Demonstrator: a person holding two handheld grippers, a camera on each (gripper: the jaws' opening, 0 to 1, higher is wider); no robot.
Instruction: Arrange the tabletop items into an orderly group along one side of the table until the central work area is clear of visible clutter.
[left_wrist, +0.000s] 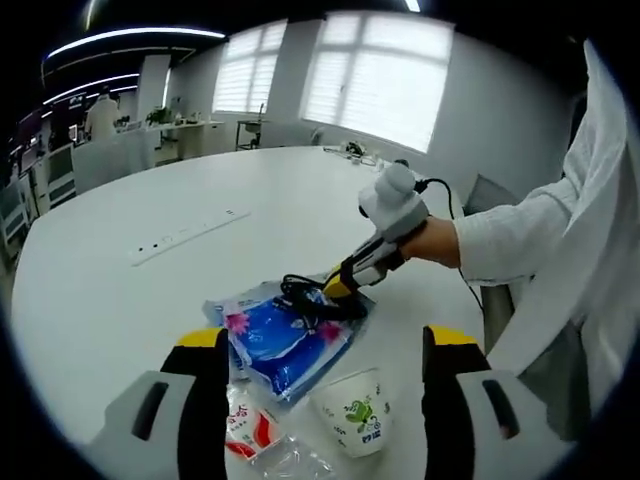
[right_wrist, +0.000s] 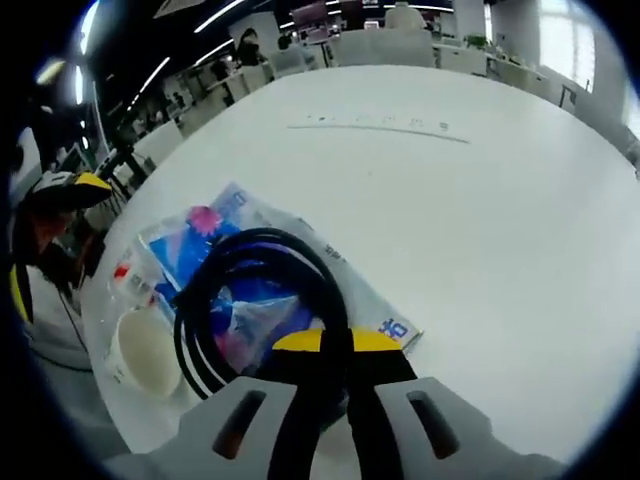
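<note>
Left gripper view: the left gripper (left_wrist: 325, 375) has its jaws spread wide, holding nothing, with the paper cup (left_wrist: 354, 412) between them at 6 o'clock. The right gripper (left_wrist: 338, 285) reaches in from 3 o'clock over the blue packet (left_wrist: 285, 345).

Right gripper view: the right gripper (right_wrist: 334, 352) is pinched tight on the black cable loop (right_wrist: 255, 300), packet underneath, cup at 8 o'clock.

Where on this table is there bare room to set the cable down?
Bare table lies between the blue packet and the strip of sockets, and past the strip. It is crowded at the near edge: packet, paper cup, red-and-white wrapper. The right tongs grip the black cable.
</note>
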